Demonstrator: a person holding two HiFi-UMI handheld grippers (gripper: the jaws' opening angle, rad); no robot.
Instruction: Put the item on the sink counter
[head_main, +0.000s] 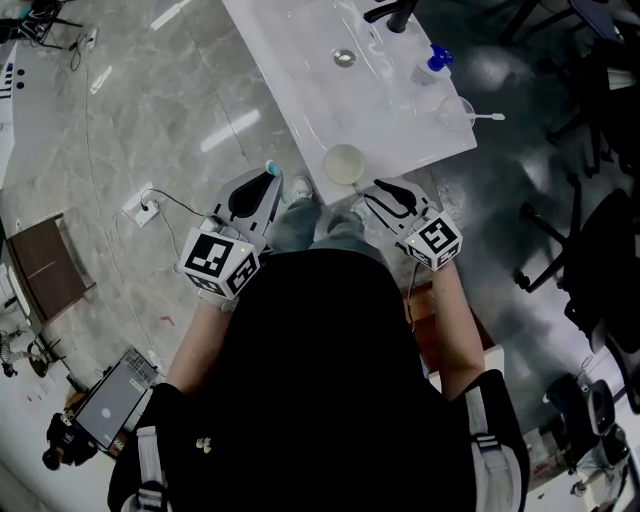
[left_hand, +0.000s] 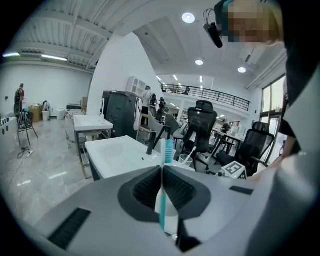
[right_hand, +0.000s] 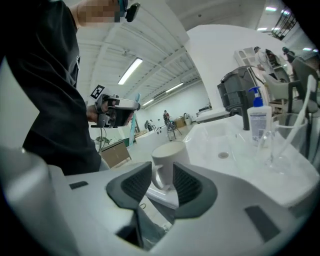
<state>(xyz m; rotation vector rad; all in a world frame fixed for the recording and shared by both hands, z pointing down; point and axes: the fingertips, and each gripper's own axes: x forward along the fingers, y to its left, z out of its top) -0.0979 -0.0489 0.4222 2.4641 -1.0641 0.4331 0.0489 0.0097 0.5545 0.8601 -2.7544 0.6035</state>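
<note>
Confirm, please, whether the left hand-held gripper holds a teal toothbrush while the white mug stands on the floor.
No: the head view shows the mug on the sink counter instead. The left hand-held gripper does hold the toothbrush.

The toothbrush (left_hand: 161, 205) is teal, the mug (right_hand: 171, 156) and sink counter (head_main: 300, 80) white.

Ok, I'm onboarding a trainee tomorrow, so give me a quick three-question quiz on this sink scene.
1. True or false: the left gripper is shut on a toothbrush.
2. Where does the white mug stand? A: on the floor. B: on the near corner of the sink counter. C: in the basin.
3. Fill in: the jaws of the right gripper stand ____.
Key: 1 true; 2 B; 3 open, with the mug just ahead of them.
</note>
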